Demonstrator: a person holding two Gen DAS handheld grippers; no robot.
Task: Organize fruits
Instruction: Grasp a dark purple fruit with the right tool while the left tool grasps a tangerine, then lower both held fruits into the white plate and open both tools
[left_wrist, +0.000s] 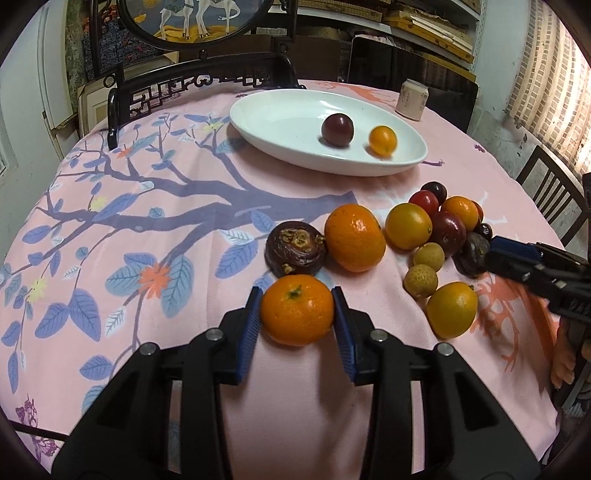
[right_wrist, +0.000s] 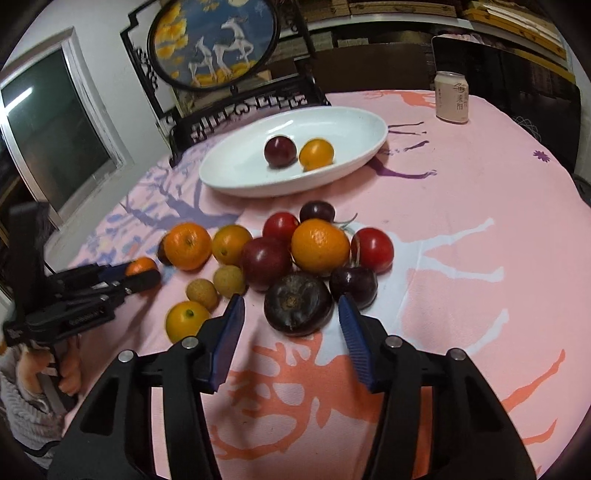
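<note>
Progress is slight: we count one dark plum (left_wrist: 337, 130) and one small orange citrus (left_wrist: 383, 139) in the white oval dish (left_wrist: 280, 110). Left tongs (left_wrist: 297, 309) clasp a round orange mandarin (left_wrist: 296, 310) on the bench; right tongs (right_wrist: 291, 314) gape wide around a dark wrinkled fruit (right_wrist: 298, 303), untouched. The pile remains.

glossy white ceramic dish (left_wrist: 280, 147); matt pink cloth tablecloth (left_wrist: 184, 350).

right gripper (right_wrist: 291, 317) fingers spread | dark round fruit (right_wrist: 298, 303) between | white dish (right_wrist: 236, 166) beyond
</note>
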